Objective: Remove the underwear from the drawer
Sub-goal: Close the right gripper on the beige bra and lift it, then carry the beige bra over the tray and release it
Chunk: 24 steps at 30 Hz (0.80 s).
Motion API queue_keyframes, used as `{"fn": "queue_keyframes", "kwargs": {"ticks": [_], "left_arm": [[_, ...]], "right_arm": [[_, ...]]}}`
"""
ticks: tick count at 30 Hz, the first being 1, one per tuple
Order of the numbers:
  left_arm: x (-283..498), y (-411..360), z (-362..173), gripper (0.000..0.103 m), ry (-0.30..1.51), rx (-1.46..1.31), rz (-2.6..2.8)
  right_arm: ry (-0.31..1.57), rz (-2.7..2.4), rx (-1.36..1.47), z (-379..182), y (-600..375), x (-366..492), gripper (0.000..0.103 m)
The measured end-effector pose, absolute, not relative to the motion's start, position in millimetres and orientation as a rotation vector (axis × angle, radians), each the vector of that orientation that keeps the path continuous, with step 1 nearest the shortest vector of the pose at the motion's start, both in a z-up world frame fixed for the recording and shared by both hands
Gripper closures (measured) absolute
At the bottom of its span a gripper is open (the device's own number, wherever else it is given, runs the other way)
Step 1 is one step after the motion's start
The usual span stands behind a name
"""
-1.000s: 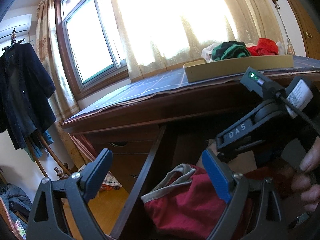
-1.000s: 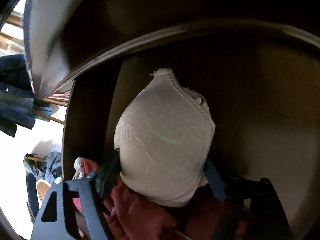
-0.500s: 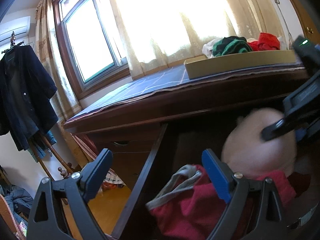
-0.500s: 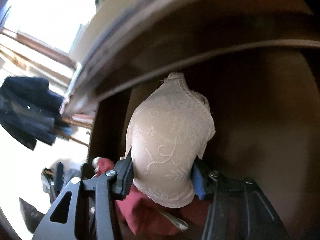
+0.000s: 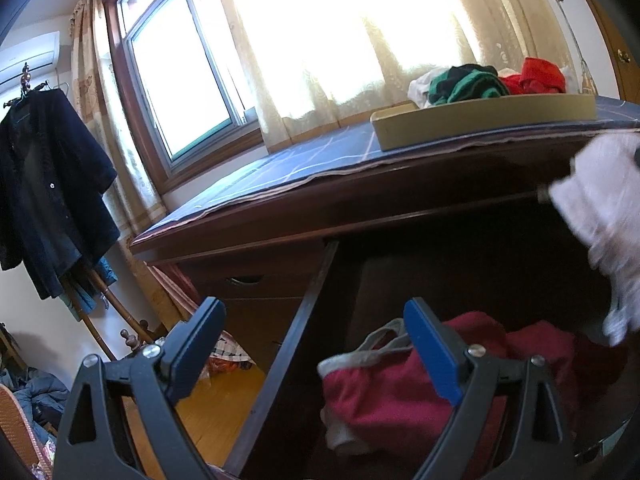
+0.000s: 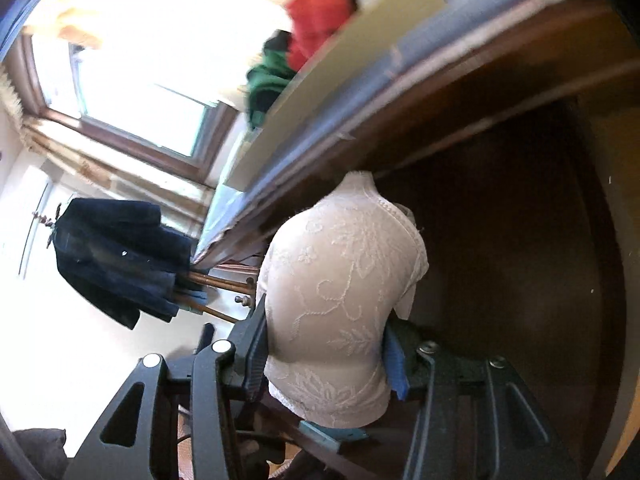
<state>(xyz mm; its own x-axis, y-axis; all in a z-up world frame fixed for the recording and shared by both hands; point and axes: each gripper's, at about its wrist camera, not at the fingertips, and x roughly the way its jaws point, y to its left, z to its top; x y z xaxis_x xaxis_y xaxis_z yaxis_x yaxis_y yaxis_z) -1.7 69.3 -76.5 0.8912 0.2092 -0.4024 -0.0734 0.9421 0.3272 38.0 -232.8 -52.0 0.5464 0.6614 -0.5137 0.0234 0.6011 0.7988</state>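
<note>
Right gripper (image 6: 325, 332) pinching cream lace bra (image 6: 340, 288) across the cup, pads pressed on both sides; jaws just been closing with the cup between them. Bra lifted clear of the drawer (image 5: 296, 344) floor, up in the dark gap under the desk edge (image 5: 360, 200), top of the cup close below that edge; also visible as a blurred white shape (image 5: 600, 208) at the right of the left wrist view. Left gripper (image 5: 314, 320) spread wide, gripping nothing, straddling the drawer's left side wall: one finger outside over the wood floor (image 5: 216, 400), the other over crimson underwear (image 5: 384, 396) with a grey waistband, lying crumpled in the drawer. Overhanging desk edge directly above the open drawer, the main thing in the way of the bra. On the desk: blue checked cloth (image 5: 312, 160), on it a yellowish tray (image 5: 480, 118) holding a green-and-black garment (image 5: 468, 84), bright red clothes (image 5: 540, 76) and something white, partly hidden. Behind: sunlit window (image 5: 180, 80) and pale curtain (image 5: 360, 40). Far left, well apart from the desk: dark jacket (image 5: 44, 184) hanging on a wooden coat stand, air conditioner (image 5: 28, 54) high on the wall. Shut drawers with recessed handles left of the open one.
</note>
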Motion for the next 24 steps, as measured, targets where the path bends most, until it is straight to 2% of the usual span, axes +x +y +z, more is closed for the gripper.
{"fn": "queue_keyframes", "kwargs": {"ticks": [13,24], "left_arm": [[-8.0,70.2,-76.4,0.01,0.423,0.309,0.131],[-9.6,70.7,-75.9,0.01,0.414,0.309,0.123]], "right_arm": [[0.752,0.632,0.799,34.8,-216.1,58.0,0.053],[0.587,0.501,0.537,102.8,-199.9,157.5,0.053]]}}
